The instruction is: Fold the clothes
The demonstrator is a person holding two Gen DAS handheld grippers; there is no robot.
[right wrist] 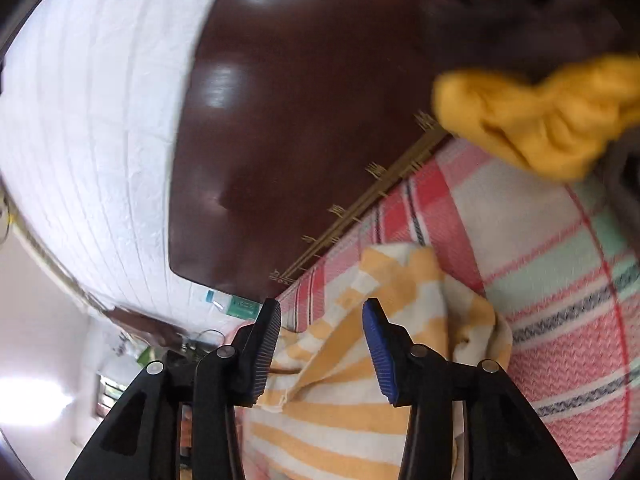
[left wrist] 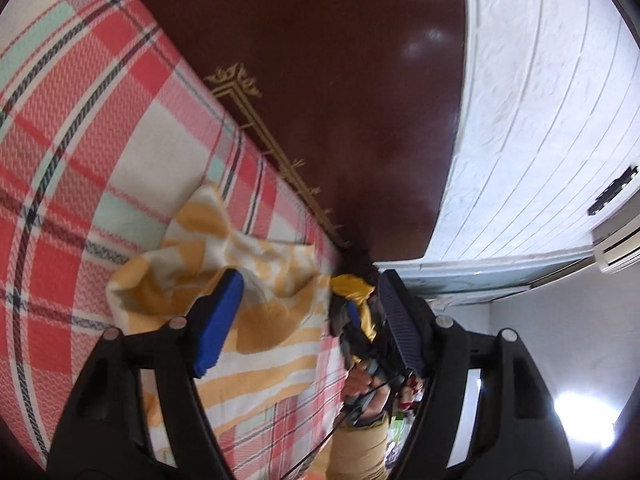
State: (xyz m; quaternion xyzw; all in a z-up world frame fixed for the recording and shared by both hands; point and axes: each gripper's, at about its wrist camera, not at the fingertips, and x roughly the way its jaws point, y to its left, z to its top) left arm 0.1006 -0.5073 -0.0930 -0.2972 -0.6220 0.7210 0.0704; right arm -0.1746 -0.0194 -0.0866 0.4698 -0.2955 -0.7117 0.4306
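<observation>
With both my left tongs point(left wrist: 308, 284) and right tongs point(right wrist: 322, 308) apart above the striped garment point(right wrist: 352, 412) lying crumpled on the bed point(left wrist: 80, 128), I should pinch one clean edge each.

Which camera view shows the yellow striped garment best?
The right wrist view: the yellow striped garment fills the space between the open fingers, its stripes sharp. The left wrist view shows it crumpled and blurred, partly behind one finger.

place: home bedroom | cues: plaid bedsheet point(left wrist: 80, 128), dark wooden headboard point(left wrist: 320, 80), wall air conditioner point(left wrist: 618, 248)
</observation>
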